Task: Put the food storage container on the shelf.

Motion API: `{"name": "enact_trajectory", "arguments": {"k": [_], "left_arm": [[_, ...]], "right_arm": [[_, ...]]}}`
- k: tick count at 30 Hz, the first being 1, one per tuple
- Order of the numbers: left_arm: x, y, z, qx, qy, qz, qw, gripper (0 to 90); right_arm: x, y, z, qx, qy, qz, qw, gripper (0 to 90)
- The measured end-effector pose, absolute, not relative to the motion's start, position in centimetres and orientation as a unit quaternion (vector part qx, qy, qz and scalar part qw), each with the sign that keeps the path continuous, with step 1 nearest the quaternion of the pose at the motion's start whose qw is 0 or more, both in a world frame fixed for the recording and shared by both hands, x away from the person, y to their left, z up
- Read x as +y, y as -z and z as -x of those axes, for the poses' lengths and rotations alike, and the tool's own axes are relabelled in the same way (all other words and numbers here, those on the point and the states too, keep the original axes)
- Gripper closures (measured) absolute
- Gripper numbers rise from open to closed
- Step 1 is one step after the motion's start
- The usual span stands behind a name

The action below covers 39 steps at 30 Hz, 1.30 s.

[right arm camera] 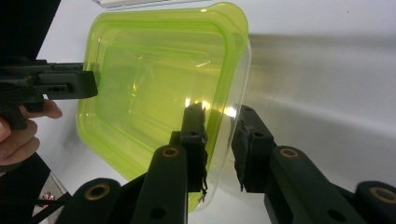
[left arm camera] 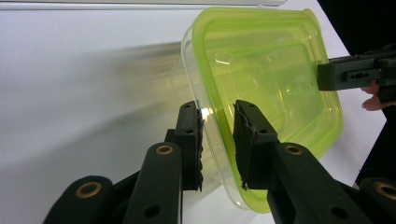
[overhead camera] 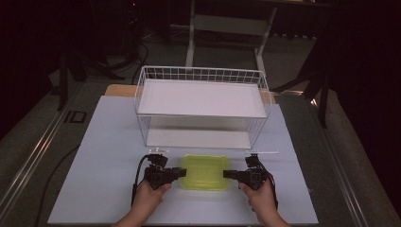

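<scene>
Each hand-held gripper, left (overhead camera: 182, 172) and right (overhead camera: 226, 174), clamps an opposite rim of the lidded green container (overhead camera: 204, 171), apparently to lift it level.

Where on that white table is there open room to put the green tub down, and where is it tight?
The white table is bare left of the left claw and right of the right claw. Both shelves of the wire rack look bare too. It is tight in the middle, where the claws flank the green tub just before the rack.
</scene>
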<state>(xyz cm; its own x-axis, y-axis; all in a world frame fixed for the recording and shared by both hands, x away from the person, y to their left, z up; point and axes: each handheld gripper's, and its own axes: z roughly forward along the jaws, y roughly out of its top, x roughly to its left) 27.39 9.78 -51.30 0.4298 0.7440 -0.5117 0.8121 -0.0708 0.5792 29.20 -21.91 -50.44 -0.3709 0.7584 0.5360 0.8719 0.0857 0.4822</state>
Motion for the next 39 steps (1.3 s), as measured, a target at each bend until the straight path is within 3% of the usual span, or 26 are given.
{"name": "enact_trajectory", "arguments": {"k": [15,39], "left_arm": [[9.3,50.2,-26.3,0.539,0.030,-0.722,0.433,79.3],[11.1,45.9,-30.6,0.526,-0.035,-0.694,0.491,80.4]], "right_arm": [[-21.9,49.7,-28.2,-0.734,0.389,0.555,0.049,78.9],[-20.0,44.8,-32.1,-0.714,0.451,0.535,-0.016,79.1]]}}
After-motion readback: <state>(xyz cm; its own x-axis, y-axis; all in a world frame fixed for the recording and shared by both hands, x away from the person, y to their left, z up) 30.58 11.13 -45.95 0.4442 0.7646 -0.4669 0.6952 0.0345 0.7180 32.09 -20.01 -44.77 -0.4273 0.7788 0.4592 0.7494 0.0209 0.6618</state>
